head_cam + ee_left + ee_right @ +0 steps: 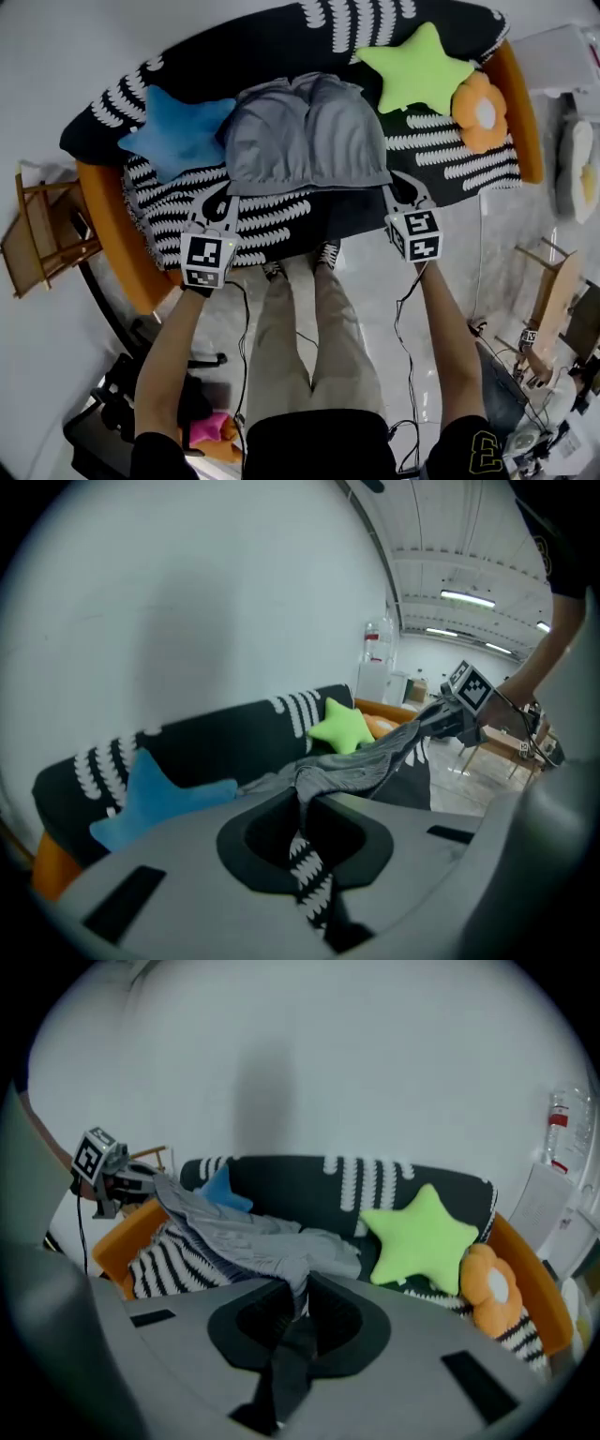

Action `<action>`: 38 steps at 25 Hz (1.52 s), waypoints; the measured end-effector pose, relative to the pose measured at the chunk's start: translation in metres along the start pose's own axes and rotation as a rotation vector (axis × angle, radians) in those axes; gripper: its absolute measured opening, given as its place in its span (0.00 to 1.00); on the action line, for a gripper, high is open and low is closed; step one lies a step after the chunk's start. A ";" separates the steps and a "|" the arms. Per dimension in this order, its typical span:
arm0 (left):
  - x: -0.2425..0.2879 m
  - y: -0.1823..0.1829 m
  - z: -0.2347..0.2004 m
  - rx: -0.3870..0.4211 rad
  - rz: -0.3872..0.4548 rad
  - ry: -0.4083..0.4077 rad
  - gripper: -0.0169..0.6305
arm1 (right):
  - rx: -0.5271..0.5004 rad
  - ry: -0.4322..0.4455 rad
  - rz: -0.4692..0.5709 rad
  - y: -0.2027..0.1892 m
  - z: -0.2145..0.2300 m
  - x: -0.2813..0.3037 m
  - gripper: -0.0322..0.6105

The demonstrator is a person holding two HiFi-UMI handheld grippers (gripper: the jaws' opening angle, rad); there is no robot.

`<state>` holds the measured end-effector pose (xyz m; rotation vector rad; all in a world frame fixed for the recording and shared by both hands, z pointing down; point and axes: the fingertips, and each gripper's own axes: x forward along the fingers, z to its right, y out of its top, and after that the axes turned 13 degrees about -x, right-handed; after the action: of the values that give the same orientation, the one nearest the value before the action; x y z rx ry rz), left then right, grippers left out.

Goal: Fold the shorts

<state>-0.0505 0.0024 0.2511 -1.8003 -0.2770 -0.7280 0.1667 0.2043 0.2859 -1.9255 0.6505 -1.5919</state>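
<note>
The left claw [223, 194] and right claw [394, 191] each pinch a near corner of the grey shorts [305, 131], which lie spread on the striped sofa [450, 169]

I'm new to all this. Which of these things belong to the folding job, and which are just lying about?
Part of the job:
- grey shorts
- left tongs and right tongs, both shut on the shorts' near edge
- sofa that the shorts lie on

Just lying about:
- blue star cushion
- green star cushion
- orange flower cushion
- wooden chair
</note>
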 end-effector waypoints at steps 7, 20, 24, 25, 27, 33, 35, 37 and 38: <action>0.039 -0.160 0.024 -0.020 -0.160 -0.032 0.06 | 0.059 0.053 -0.184 -0.157 -0.067 0.038 0.13; 0.029 -0.274 0.035 -0.118 -0.295 -0.009 0.06 | 0.248 0.071 -0.332 -0.250 -0.130 0.042 0.14; 0.030 -0.277 0.032 -0.126 -0.295 -0.020 0.06 | 0.256 0.045 -0.339 -0.253 -0.125 0.045 0.18; 0.030 -0.279 0.032 -0.131 -0.298 -0.019 0.06 | 0.268 0.037 -0.339 -0.256 -0.122 0.047 0.22; 0.031 -0.284 0.032 -0.150 -0.307 -0.010 0.06 | 0.339 0.017 -0.334 -0.260 -0.116 0.049 0.27; 0.031 -0.313 0.045 -0.181 -0.348 -0.008 0.06 | 0.857 -0.048 -0.372 -0.249 -0.115 0.045 0.10; 0.034 -0.324 0.044 -0.201 -0.357 -0.007 0.06 | 0.948 -0.067 -0.366 -0.249 -0.114 0.050 0.10; 0.035 -0.328 0.040 -0.225 -0.355 0.007 0.06 | 0.990 -0.076 -0.352 -0.249 -0.114 0.056 0.10; 0.037 -0.330 0.038 -0.232 -0.351 0.012 0.06 | 0.999 -0.076 -0.345 -0.249 -0.115 0.059 0.10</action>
<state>-0.1805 0.1479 0.5222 -1.9894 -0.5269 -1.0525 0.0691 0.3337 0.5145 -1.3309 -0.4884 -1.5692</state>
